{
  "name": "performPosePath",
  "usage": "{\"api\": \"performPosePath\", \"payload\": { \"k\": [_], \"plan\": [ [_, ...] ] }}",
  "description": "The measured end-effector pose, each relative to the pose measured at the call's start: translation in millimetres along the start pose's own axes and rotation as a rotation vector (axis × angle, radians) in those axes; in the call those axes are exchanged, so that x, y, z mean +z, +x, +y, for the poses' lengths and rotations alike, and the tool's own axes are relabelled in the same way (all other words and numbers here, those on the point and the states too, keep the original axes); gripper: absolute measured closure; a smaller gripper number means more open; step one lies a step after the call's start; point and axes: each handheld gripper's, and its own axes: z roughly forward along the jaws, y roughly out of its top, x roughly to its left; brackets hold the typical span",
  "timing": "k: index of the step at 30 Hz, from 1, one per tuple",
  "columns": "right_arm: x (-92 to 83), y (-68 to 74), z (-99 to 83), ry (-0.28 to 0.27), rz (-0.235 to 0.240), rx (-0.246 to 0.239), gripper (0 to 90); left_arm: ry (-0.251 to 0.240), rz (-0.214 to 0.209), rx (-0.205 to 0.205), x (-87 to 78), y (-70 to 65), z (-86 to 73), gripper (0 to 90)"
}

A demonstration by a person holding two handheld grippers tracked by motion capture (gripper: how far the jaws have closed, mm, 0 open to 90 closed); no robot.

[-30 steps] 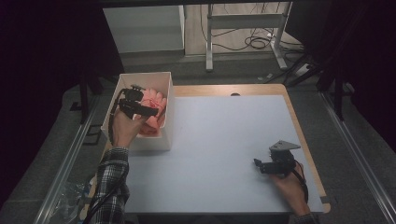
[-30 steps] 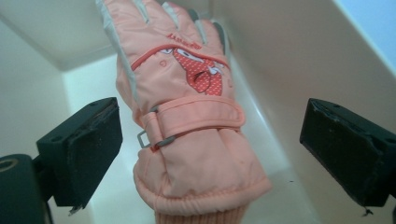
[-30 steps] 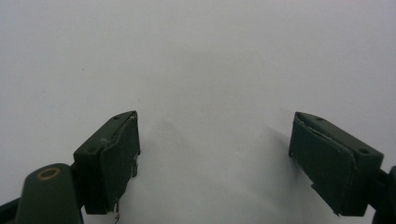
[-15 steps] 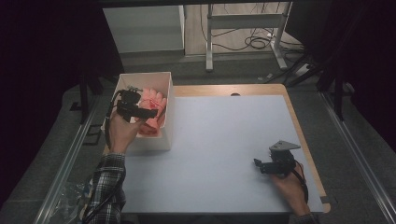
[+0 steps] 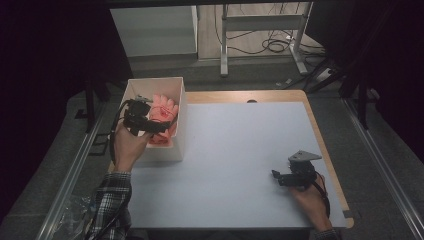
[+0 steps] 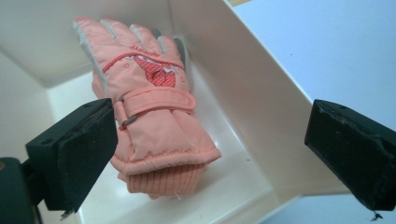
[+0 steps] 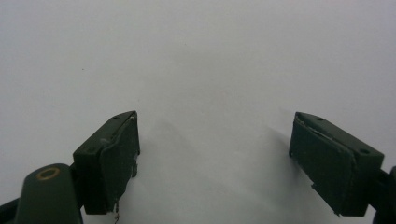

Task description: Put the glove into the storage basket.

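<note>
glove: a pink winter glove (image 6: 152, 112) lies flat inside the white box (image 5: 131, 95), cuff toward the camera, fingers toward the far wall.
progress: by the look of it the glove is already stowed; little seems left beyond drawing the hand clear.
left tongs (image 5: 161, 126): over the box, jaws have just been opening, wide apart, nothing between the pads.
right tongs (image 5: 275, 176): low over the bare bench, jaws apart, empty.
bench (image 5: 240, 150): pale top, wooden edge at the right.
room: dark, cables on the floor beyond.
</note>
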Motion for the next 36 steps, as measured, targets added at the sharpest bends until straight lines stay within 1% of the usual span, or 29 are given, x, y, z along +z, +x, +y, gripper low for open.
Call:
{"api": "performPosePath", "payload": {
  "k": [5, 10, 14, 15, 17, 19, 20, 21, 22, 24, 30, 31, 33, 34, 36],
  "plan": [
    [0.0, 0.0, 0.0, 0.000, 0.000, 0.000, 16.6, -0.006, -0.007, 0.008, -5.5, -2.9, -4.1, 2.1],
    [0.0, 0.1, 0.0, 0.000, -0.001, -0.001, 16.6, -0.021, -0.011, 0.018, -13.7, -6.6, -14.2, 2.1],
    [0.0, 0.2, 0.0, 0.000, -0.001, -0.002, 16.6, -0.020, -0.009, 0.034, -18.3, -9.1, -23.1, 2.0],
    [0.0, 0.2, 0.0, 0.000, -0.001, -0.002, 16.6, -0.020, -0.009, 0.034, -18.3, -9.1, -23.1, 2.0],
    [0.0, 0.2, 0.0, 0.000, -0.001, -0.002, 16.5, -0.026, -0.015, 0.034, -20.3, -11.2, -31.3, 2.0],
    [-0.2, 0.2, 0.0, 0.002, -0.002, -0.003, 16.6, -0.023, -0.013, 0.040, -21.0, -11.2, -33.9, 2.0],
    [-0.2, 0.2, 0.0, 0.002, -0.002, -0.003, 16.5, -0.021, -0.012, 0.045, -22.0, -11.8, -38.8, 2.0],
    [-0.2, 0.2, 0.0, 0.002, -0.002, -0.003, 16.5, -0.021, -0.012, 0.045, -22.0, -11.8, -38.8, 2.0],
    [-0.2, 0.2, 0.0, 0.001, -0.002, -0.004, 16.5, -0.026, -0.011, 0.043, -22.9, -12.7, -43.4, 1.9],
    [-0.2, 0.3, 0.1, 0.002, -0.002, -0.002, 16.5, -0.030, -0.017, 0.045, -23.7, -14.1, -47.7, 1.9],
    [-0.2, 0.3, 0.1, 0.001, -0.004, -0.005, 16.5, -0.034, -0.030, 0.069, -25.1, -24.4, -57.0, 1.9],
    [-0.2, 0.3, 0.1, 0.001, -0.004, -0.005, 16.5, -0.034, -0.030, 0.069, -25.1, -24.4, -57.0, 1.9],
    [-0.2, 0.3, 0.1, 0.001, -0.004, -0.006, 16.5, -0.037, -0.038, 0.077, -25.0, -29.1, -59.3, 1.9],
    [-0.2, 0.4, 0.1, 0.001, -0.005, -0.005, 16.6, -0.040, -0.046, 0.086, -25.2, -34.1, -61.0, 1.9],
    [-0.3, 0.4, 0.1, 0.001, -0.005, -0.007, 16.5, -0.041, -0.049, 0.090, -25.1, -36.6, -61.9, 1.9]
  ]
}}
